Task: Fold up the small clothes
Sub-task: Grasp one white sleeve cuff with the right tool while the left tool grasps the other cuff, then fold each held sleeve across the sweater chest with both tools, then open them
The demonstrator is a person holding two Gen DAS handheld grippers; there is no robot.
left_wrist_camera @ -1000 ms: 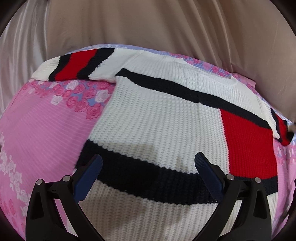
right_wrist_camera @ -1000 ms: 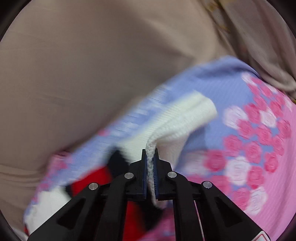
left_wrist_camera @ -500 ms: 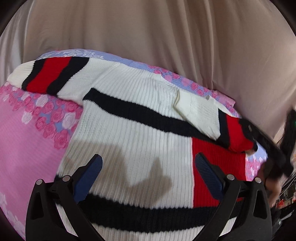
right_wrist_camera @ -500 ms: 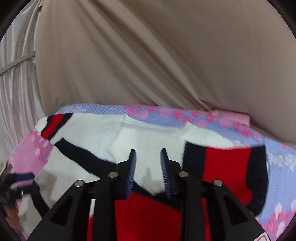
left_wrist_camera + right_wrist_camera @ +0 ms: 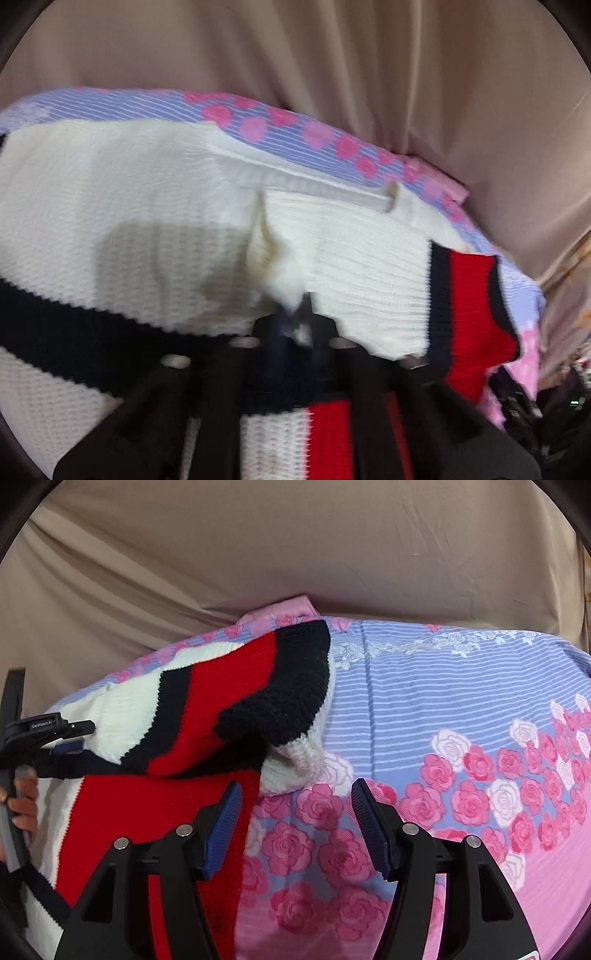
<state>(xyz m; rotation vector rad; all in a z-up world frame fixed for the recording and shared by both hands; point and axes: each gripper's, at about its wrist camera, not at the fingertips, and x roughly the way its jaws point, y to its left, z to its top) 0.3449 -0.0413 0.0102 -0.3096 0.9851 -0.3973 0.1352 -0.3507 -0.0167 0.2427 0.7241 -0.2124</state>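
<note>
The left gripper (image 5: 295, 325) pinches the white, black and red knitted sweater (image 5: 155, 206); the right gripper (image 5: 295, 827), fingers spread after just opening, holds nothing.

Even indoor light; motion-blurred left view, sharp right, fisheye-curved edges.

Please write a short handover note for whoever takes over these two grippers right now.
Left gripper: shut, pinching white knit near the middle of the sweater.
Right gripper: jaws have just been opening, nothing between them; it hangs over the floral bedsheet by the sweater's right edge.
Things: sweater lies spread on the bedsheet.
Done: the right sleeve is folded in over the body.
Left: the rest of the folding; the other sleeve's state is not visible.
</note>
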